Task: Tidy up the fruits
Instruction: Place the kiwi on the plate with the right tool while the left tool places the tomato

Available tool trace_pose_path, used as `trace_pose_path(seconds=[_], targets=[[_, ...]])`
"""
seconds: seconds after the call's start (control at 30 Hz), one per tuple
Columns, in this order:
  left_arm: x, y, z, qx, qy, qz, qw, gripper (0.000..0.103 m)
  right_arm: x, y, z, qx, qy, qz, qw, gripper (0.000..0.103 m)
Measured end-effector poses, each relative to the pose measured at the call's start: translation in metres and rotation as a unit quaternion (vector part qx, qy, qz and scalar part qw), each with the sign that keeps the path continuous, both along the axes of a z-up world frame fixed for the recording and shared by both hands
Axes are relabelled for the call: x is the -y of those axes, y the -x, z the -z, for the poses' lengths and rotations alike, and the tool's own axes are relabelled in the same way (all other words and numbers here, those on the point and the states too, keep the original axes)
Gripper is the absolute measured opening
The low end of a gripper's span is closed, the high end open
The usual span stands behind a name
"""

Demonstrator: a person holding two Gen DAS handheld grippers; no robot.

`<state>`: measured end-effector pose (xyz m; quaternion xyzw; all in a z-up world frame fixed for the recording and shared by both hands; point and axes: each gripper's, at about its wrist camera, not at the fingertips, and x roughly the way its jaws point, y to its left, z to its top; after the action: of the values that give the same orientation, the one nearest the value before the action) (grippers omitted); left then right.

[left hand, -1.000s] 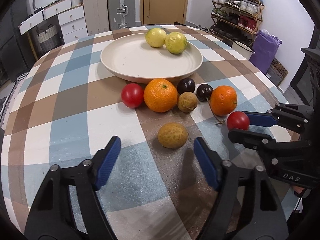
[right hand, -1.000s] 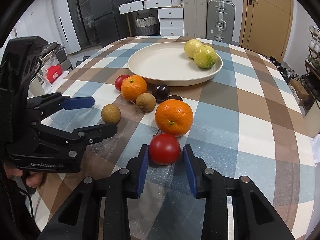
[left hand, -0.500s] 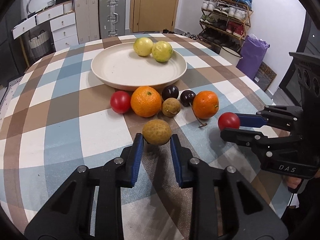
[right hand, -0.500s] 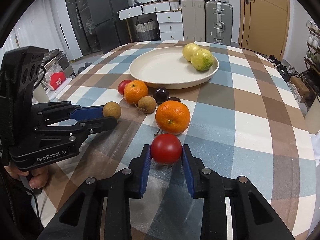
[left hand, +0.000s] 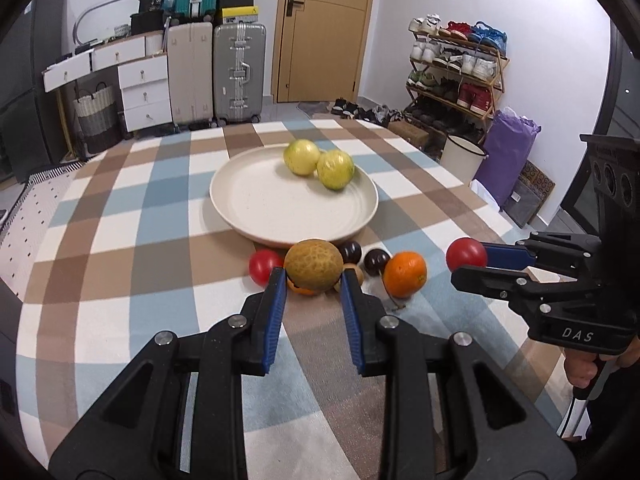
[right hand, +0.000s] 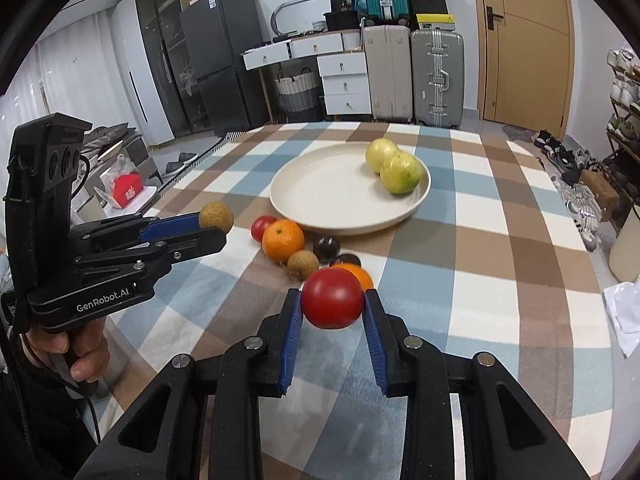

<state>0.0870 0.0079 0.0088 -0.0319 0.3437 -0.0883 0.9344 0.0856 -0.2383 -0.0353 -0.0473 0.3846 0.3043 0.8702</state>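
My left gripper (left hand: 313, 280) is shut on a rough brown fruit (left hand: 313, 265) and holds it above the checked tablecloth. My right gripper (right hand: 332, 304) is shut on a red tomato (right hand: 332, 298), also lifted off the table. A cream plate (left hand: 260, 204) with two yellow-green fruits (left hand: 335, 169) sits behind. In front of the plate lie a second red tomato (left hand: 262, 266), two oranges (right hand: 283, 239), two dark plums (left hand: 377, 261) and a small brown fruit (right hand: 303, 263). In the right wrist view the left gripper (right hand: 214, 224) shows at the left with its fruit.
The table's far edge lies behind the plate, with suitcases (left hand: 239, 72), white drawers and a door beyond. A shoe rack (left hand: 456, 76) and a purple bag (left hand: 508, 152) stand to the right. A person's hand (right hand: 76, 350) grips the left tool's handle.
The left gripper closed on the brown fruit and lifted it. The right gripper, shut on the tomato throughout, rose off the table too. Both views now look further across the room.
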Motion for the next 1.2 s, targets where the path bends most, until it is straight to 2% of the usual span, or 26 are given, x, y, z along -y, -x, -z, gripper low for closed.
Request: trace_pose_path(seconds=[0.33,0.63,0.83,1.2], targets=[[-0.011,-0.015,-0.024,0.028,0.004,-0.031,0.9991,0.025,0.001,-0.020,-0.027,0.024,-0.021,0.009,0.999,0.031],[-0.019,-0.039,-0.031,0.037,0.002,-0.051,0.9980,0.025,-0.004,-0.043,-0.046,0.034,-0.039,0.017,0.998,0.031],[-0.020,-0.055,-0.028,0.037,-0.002,-0.058,0.9976,0.025,-0.013,-0.061,-0.042,0.033,-0.040,0.017,0.998,0.031],[-0.025,-0.095,-0.002,0.018,0.002,-0.072,0.9973,0.025,-0.025,-0.092,-0.024,0.016,-0.040,0.025,0.999,0.031]])
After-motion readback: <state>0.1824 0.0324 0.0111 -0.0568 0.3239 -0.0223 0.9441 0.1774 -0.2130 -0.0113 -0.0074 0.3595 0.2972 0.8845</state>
